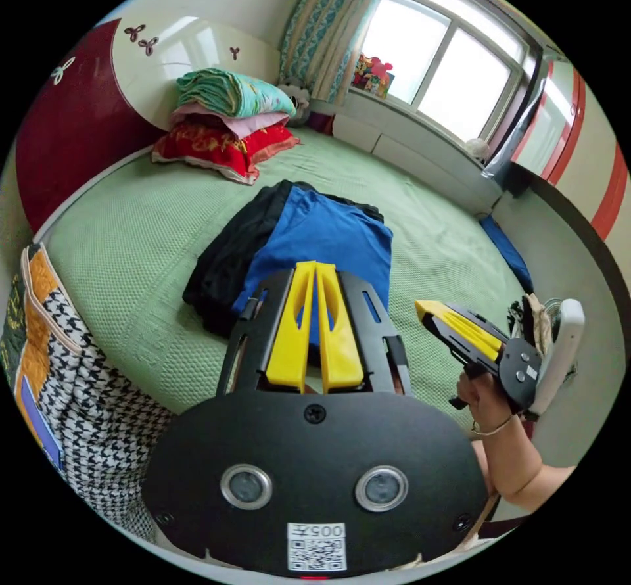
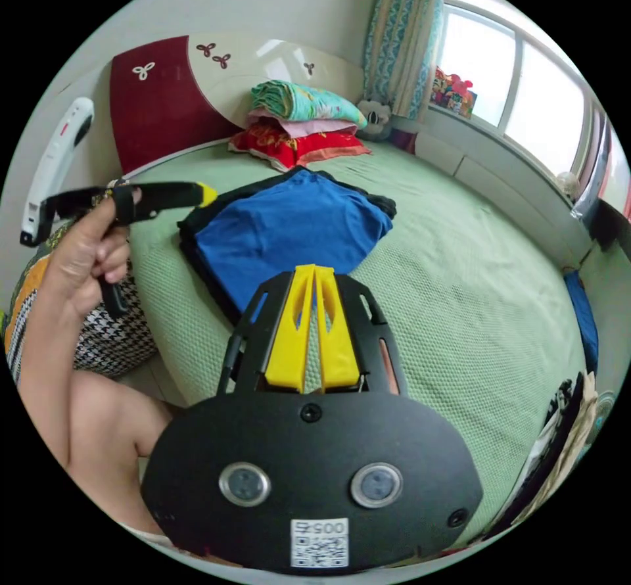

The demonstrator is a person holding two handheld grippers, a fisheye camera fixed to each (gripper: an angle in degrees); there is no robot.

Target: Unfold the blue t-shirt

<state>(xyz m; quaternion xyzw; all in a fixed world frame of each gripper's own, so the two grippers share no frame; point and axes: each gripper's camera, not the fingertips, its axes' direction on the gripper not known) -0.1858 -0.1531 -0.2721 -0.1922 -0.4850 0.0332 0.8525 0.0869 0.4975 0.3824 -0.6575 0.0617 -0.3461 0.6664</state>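
A folded blue t-shirt (image 1: 328,233) (image 2: 289,227) lies on top of a dark garment (image 1: 227,256) (image 2: 190,230) on the green bed. My left gripper (image 1: 315,266) hovers over the shirt's near edge with its yellow jaws together and nothing between them. In the right gripper view my right gripper (image 2: 314,271) is held above the bed just short of the shirt, jaws together and empty. The right gripper (image 1: 424,309) also appears in the left gripper view, held in a hand at the right. The left gripper (image 2: 207,194) appears at the left of the right gripper view, beside the pile.
The green bedspread (image 1: 131,243) (image 2: 460,269) spreads around the pile. Stacked red, pink and green bedding (image 1: 227,125) (image 2: 302,121) sits by the headboard. A houndstooth patterned cloth (image 1: 79,381) hangs at the bed's near side. A window (image 1: 447,66) is beyond the bed.
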